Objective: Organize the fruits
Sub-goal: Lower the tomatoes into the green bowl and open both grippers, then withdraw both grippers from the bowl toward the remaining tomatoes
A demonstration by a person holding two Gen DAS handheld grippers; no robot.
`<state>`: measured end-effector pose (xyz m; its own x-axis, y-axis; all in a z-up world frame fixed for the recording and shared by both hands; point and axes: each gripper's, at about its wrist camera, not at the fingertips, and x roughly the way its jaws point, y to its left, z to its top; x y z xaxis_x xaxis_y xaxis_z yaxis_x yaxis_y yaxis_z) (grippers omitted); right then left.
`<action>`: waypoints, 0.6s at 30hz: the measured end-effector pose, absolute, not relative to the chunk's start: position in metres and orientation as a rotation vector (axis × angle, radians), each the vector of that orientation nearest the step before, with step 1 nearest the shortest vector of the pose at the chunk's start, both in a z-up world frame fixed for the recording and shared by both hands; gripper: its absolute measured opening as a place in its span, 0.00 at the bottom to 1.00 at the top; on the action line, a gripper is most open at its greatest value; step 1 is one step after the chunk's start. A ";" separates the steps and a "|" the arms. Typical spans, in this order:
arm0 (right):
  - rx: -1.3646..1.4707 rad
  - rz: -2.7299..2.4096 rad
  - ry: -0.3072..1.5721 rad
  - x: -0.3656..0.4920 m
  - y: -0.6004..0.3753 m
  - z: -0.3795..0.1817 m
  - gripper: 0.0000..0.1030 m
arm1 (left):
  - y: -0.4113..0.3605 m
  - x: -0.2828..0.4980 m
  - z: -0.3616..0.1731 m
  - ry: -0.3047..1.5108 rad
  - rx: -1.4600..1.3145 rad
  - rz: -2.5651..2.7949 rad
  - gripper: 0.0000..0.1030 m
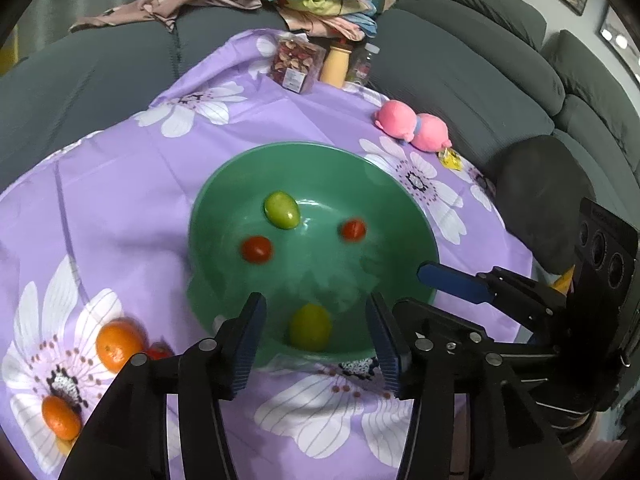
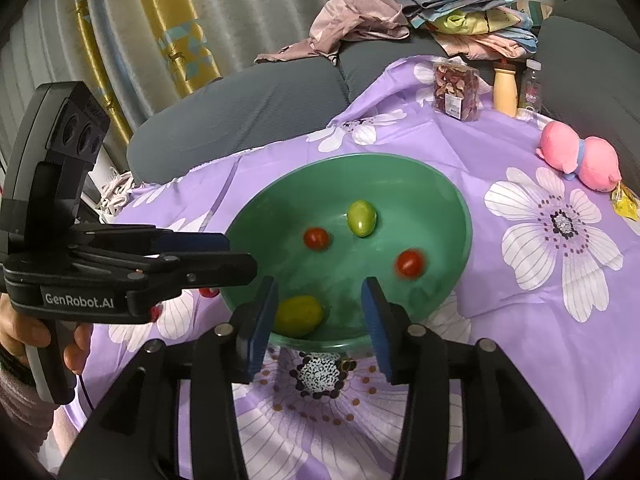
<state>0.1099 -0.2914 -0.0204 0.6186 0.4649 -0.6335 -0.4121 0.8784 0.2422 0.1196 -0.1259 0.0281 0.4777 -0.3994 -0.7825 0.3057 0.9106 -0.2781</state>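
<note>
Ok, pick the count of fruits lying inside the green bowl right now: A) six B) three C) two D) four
D: the green bowl holds two green fruits and two red tomatoes; the oranges lie outside on the cloth.

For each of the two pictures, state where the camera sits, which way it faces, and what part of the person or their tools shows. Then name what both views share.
Left wrist view: sits on the left gripper, facing forward and down into the round green plastic bowl; the right gripper enters from the right.
Right wrist view: sits on the right gripper, facing the same bowl; the left gripper and the hand holding it show at left.
Shared: the bowl holding two green and two red fruits, the purple flowered cloth, the pink plush toy.
</note>
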 end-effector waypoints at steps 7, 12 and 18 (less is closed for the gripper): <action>0.087 0.509 0.733 0.098 -0.289 -0.014 0.58 | -0.108 0.103 0.036 0.963 -0.128 -0.377 0.73; 0.089 0.516 0.728 0.087 -0.285 -0.010 0.66 | -0.093 0.088 0.037 0.965 -0.149 -0.325 0.84; 0.076 0.525 0.729 0.072 -0.278 -0.004 0.79 | -0.080 0.070 0.037 0.972 -0.121 -0.219 0.90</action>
<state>0.0718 -0.2777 -0.0038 0.6230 0.4826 -0.6156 -0.4306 0.8686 0.2452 0.0696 -0.0800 0.0366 0.5442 -0.2377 -0.8046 0.1299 0.9713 -0.1991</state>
